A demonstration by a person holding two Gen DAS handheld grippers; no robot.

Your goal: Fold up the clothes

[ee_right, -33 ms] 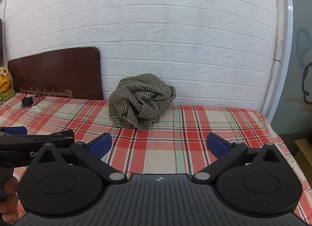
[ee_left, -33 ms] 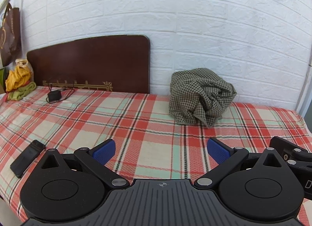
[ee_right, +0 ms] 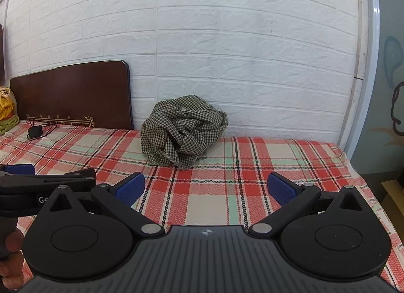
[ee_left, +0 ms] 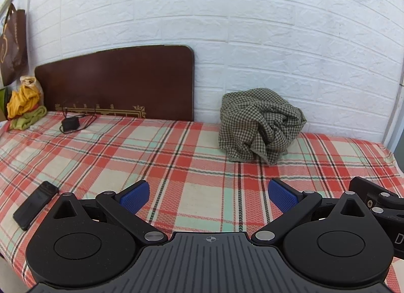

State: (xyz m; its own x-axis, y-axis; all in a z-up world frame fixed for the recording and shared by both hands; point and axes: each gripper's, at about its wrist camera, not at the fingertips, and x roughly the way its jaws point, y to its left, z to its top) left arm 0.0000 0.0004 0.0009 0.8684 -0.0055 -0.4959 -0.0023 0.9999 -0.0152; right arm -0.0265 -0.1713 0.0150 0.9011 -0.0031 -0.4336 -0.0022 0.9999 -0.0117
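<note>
Two grippers, one crumpled checked garment (ee_left: 260,126). Left gripper (ee_left: 208,195): jaws spread wide, nothing between the blue pads (ee_left: 133,195), plaid bedsheet (ee_left: 151,151) beneath. Right gripper (ee_right: 205,189): same, released and empty. Garment lies well apart at 12–1 o'clock of the left jaws, 11 o'clock of the right (against the white brick wall (ee_right: 227,40)).

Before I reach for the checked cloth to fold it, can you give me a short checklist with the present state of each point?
1. Left gripper open, empty: ok.
2. Right gripper open, empty: ok.
3. Checked cloth in view, free of other things: ok.
4. Cloth spread flat: not ok, crumpled heap by the wall.
5. Bedsheet between grippers and cloth bare: ok.
6. Phone away from the cloth: ok.
</note>
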